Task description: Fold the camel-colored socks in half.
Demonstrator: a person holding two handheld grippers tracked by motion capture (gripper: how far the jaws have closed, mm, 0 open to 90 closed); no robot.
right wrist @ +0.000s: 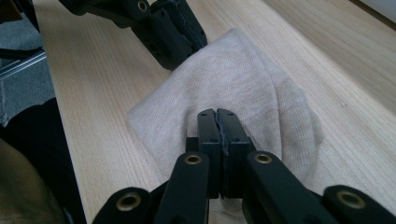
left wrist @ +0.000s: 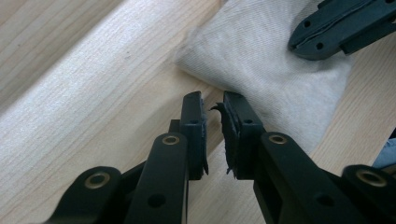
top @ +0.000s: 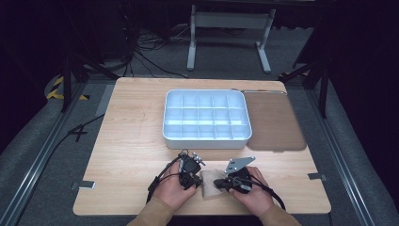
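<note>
Tabletop cloth (right wrist: 233, 88) beneath shut fingers (right wrist: 208, 126)

Bare tabletop (top: 131, 141) leftward; white compartment tray (top: 206, 115) barring the far side.

Both forearms enter from the near table edge, hands close together. Left gripper (top: 194, 179): held in the left hand (top: 175, 190), pointing toward the right gripper, jaws parted by a narrow gap, nothing between the pads. Right gripper (top: 221, 182): held in the right hand (top: 254, 195), pointing left, jaws pressed together
</note>
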